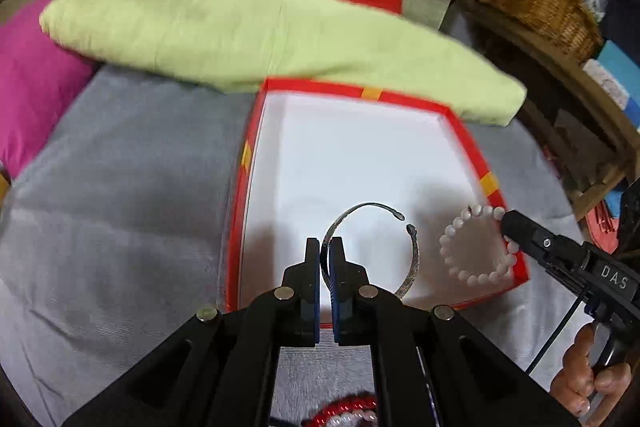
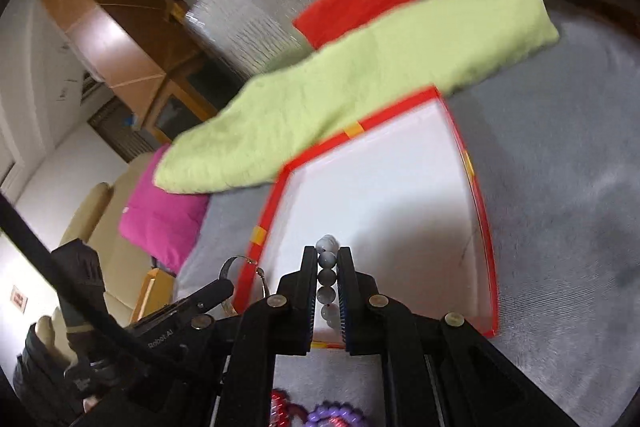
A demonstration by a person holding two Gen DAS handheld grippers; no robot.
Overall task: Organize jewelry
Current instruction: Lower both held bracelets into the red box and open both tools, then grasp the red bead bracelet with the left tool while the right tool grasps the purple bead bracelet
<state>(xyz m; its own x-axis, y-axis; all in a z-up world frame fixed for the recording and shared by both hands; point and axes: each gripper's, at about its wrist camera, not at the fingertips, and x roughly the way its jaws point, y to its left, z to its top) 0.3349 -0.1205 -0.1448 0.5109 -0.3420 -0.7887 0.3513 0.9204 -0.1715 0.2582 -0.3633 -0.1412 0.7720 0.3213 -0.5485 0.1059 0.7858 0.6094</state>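
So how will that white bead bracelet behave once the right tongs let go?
The white bead bracelet, pinched by the right tongs, hangs as a loop, so it likely flops flat. Its round beads probably slide on the red box's smooth floor.

The left tool (image 1: 325,247) pinches a silver open bangle (image 1: 376,247) over the white floor of a red-rimmed box (image 1: 234,227). The right tool (image 1: 510,223) holds a white bead bracelet (image 1: 472,247) at the box's right rim.
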